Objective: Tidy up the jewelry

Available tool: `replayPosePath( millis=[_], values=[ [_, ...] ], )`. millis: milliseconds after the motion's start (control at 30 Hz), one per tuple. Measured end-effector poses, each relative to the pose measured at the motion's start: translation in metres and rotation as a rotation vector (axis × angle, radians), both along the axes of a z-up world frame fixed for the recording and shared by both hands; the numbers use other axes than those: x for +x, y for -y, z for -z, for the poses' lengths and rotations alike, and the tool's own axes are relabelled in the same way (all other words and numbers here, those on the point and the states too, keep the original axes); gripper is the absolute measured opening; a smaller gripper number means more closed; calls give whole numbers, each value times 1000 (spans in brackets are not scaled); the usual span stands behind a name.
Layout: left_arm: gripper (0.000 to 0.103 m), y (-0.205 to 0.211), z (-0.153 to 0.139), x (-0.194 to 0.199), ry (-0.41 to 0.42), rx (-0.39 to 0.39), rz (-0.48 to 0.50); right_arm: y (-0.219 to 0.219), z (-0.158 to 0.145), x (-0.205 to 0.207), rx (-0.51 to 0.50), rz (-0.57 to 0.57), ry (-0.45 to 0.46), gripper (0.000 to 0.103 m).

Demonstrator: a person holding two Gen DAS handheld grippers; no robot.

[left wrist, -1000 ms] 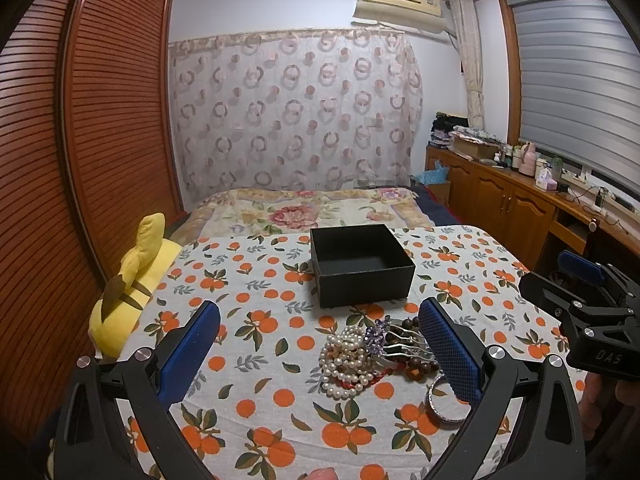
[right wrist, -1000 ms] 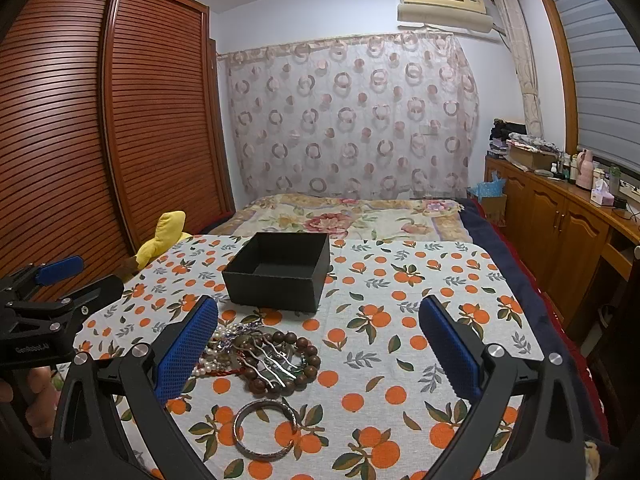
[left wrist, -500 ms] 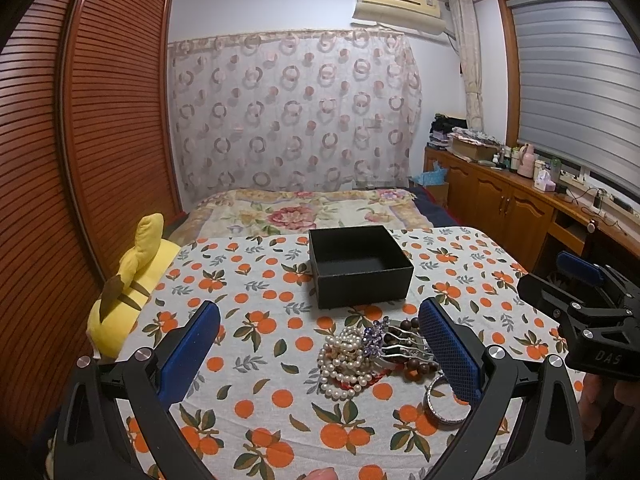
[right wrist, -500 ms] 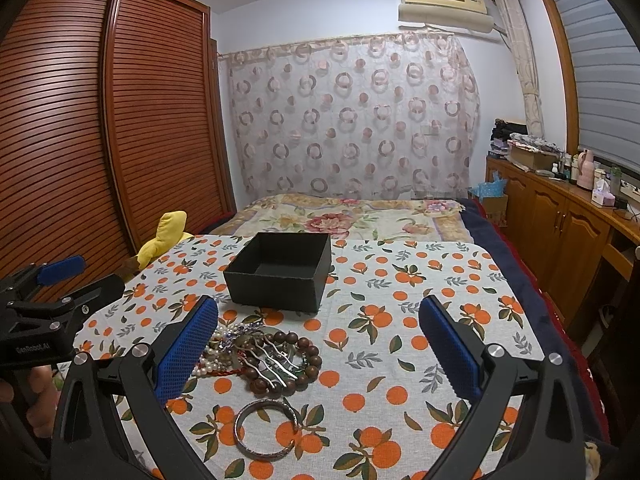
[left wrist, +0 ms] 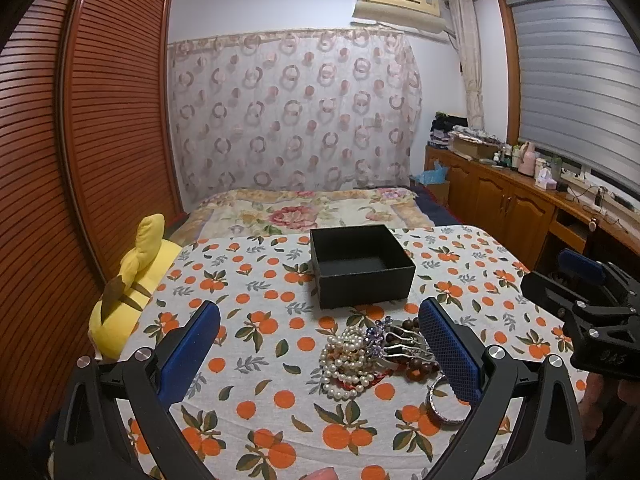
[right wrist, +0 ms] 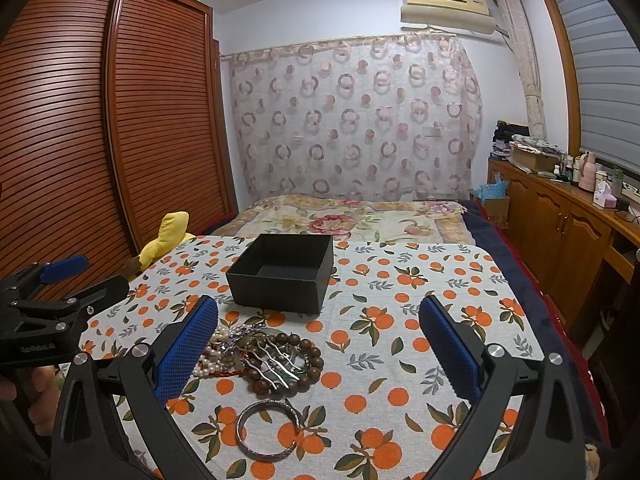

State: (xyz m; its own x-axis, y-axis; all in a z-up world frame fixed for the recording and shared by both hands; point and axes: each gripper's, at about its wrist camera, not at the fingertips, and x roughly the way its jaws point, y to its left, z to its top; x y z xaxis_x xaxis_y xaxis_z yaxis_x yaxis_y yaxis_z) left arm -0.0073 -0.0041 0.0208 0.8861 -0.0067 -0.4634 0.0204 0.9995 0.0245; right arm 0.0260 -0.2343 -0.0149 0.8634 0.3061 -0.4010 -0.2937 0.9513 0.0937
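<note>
An empty black box [left wrist: 360, 270] [right wrist: 282, 276] stands open on the orange-print cloth. In front of it lies a jewelry heap: white pearl strands [left wrist: 346, 364] [right wrist: 210, 366], a brown wooden bead bracelet [left wrist: 420, 364] [right wrist: 308, 360], a silver hair comb [right wrist: 272, 360] and a silver bangle [left wrist: 442, 404] [right wrist: 268, 430] nearest me. My left gripper [left wrist: 320, 354] is open and empty, the heap between its fingers, nearer the right one. My right gripper [right wrist: 318, 350] is open and empty, the heap by its left finger [right wrist: 186, 350].
A yellow plush toy [left wrist: 130, 296] [right wrist: 168, 236] lies at the table's left edge by the slatted wardrobe [right wrist: 100, 140]. A bed [right wrist: 348, 216] lies beyond the table. Wooden cabinets [right wrist: 560, 220] with bottles run along the right wall.
Both views have shifted very slightly; the grippers stay open and the jewelry and box have not moved.
</note>
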Motion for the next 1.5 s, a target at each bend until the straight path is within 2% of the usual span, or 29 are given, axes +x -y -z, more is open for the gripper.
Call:
replayPosePath(
  millis=[233,467,833,867,933,1033,1200,1233,1300,1367,1433,1500],
  values=[
    [96,-4,4,4,-13,-9,4,-2,1,-1,-3,-3,-3,101],
    [96,-11,27,14,-65,-41,47,-4,6,0,-25,-48,-38,101],
    [95,-9,59,31,-163,-96,165,-6,52,7,-79,-134,-139,97],
    [94,-7,61,35,-172,-104,182,-6,55,7,-86,-137,-145,97],
    [81,-3,66,43,-202,-126,222,-7,61,8,-94,-145,-159,97],
    [70,4,72,55,-241,-151,264,-7,67,9,-97,-157,-171,97],
    [54,10,81,77,-309,-215,318,-10,70,10,-100,-186,-186,94],
    [48,12,82,80,-315,-215,324,-12,71,10,-101,-195,-190,94],
    [42,18,82,86,-321,-199,332,-14,72,10,-105,-201,-193,94],
    [40,20,82,93,-329,-203,344,-15,73,11,-107,-205,-199,94],
    [32,23,82,102,-344,-201,350,-17,74,12,-109,-211,-201,94],
    [30,26,82,110,-354,-184,346,-19,75,12,-113,-218,-203,94]
  ],
)
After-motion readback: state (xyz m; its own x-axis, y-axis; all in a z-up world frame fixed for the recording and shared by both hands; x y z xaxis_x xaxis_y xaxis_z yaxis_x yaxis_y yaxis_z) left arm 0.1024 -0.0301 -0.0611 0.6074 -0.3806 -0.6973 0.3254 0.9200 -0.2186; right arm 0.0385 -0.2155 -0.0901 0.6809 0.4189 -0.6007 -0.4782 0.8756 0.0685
